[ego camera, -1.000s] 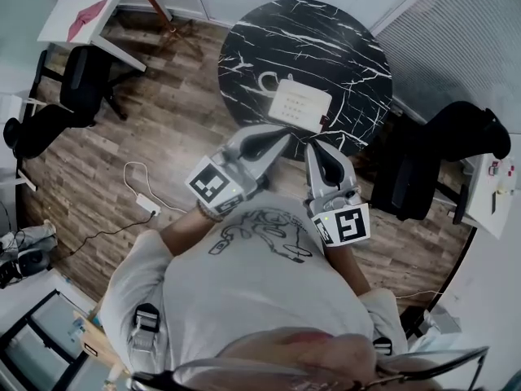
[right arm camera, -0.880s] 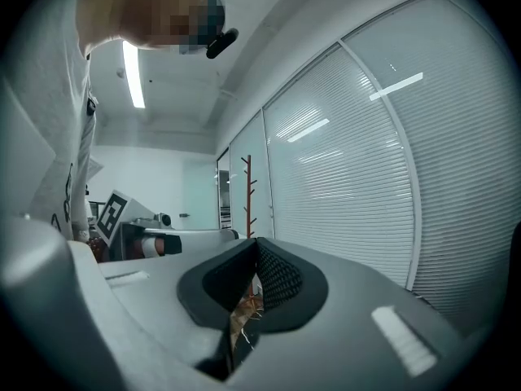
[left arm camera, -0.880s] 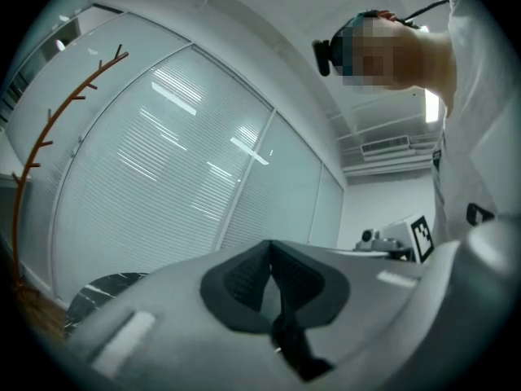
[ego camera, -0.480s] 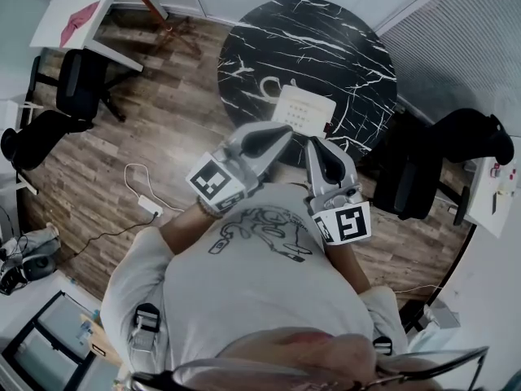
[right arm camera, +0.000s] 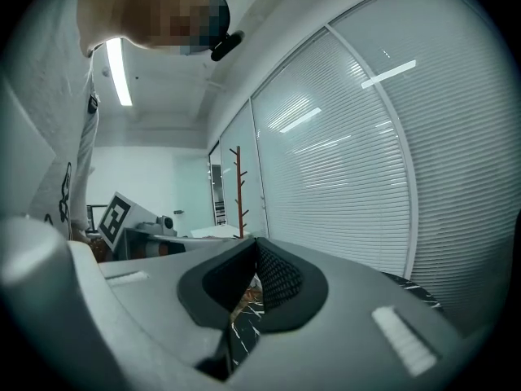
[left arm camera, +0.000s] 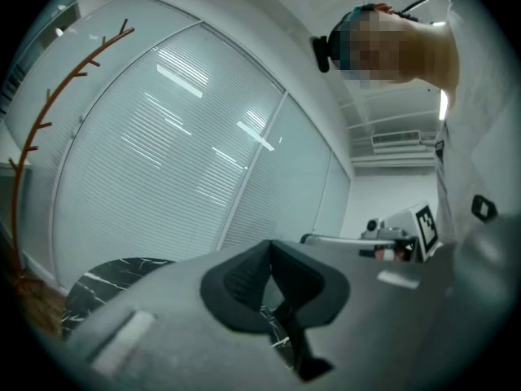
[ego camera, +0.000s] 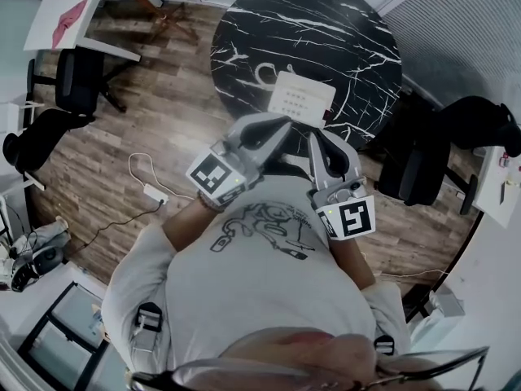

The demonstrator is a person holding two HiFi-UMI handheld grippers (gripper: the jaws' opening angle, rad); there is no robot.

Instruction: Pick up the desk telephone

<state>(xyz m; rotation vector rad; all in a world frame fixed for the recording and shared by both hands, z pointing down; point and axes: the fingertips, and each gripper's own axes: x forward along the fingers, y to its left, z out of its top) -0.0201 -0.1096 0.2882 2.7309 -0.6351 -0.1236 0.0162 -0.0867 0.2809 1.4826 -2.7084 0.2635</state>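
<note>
Head view looks steeply down; gripper views face level (marble table (ego camera: 326, 23) shared).

A round black marble table with white veins (ego camera: 326, 23) stands on brown wood-plank flooring (ego camera: 163, 120). Black office chairs (ego camera: 77, 80) flank it, and a white cable (ego camera: 142, 182) lies nearby.

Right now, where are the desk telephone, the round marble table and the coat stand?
desk telephone (ego camera: 301, 98), head view, middle of its white keypad face.
round marble table (ego camera: 326, 31), head view, bare black top beyond the telephone.
coat stand (right arm camera: 238, 194), right gripper view, its upright pole.
</note>
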